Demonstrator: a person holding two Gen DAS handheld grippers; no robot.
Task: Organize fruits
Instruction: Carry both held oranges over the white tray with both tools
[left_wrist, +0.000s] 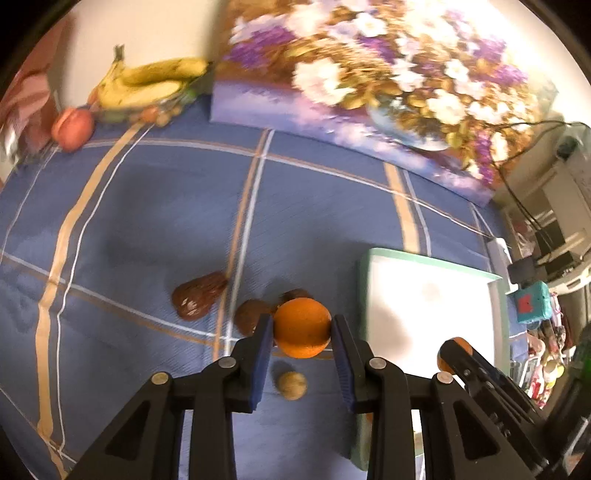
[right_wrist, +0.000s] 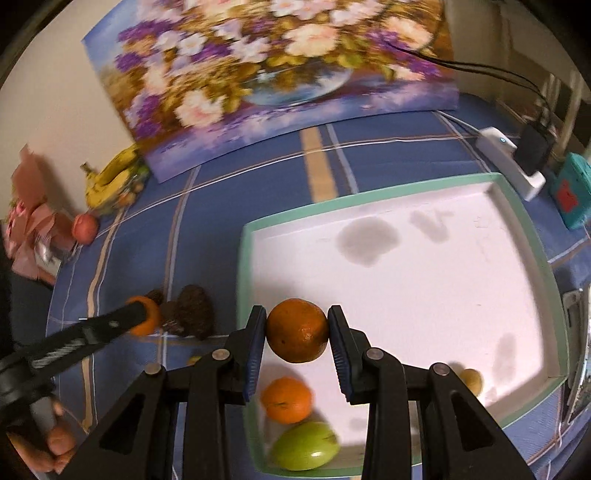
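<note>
We hold the left tool (left_wrist: 302, 326) clamped on an orange (left_wrist: 302, 328), its blue pads (left_wrist: 263, 354) pressing the fruit from both sides, above the blue checked cloth (left_wrist: 147, 221) on the tabletop. Just below and beyond it lie a brown pear-shaped fruit (left_wrist: 197, 298), two darker round fruits (left_wrist: 251, 315) touching the orange's outline, and a small tan ball (left_wrist: 292, 385) nearer us between the fingers.

Our right tool (right_wrist: 297, 330) grips a second orange (right_wrist: 297, 330) the same way, hanging over the near left part of the white tray (right_wrist: 406, 280) with the green rim. Inside the tray, under that tool, sit another orange (right_wrist: 286, 398) and a green fruit (right_wrist: 304, 445) touching it; a small yellowish fruit (right_wrist: 471, 380) lies near the right finger.

From the right view the left tool shows at the left, beside the tray, with its orange next to the brown fruits. Far back, bananas (left_wrist: 147, 83) and a peach (left_wrist: 72, 129) rest by the flower painting (left_wrist: 369, 74).
</note>
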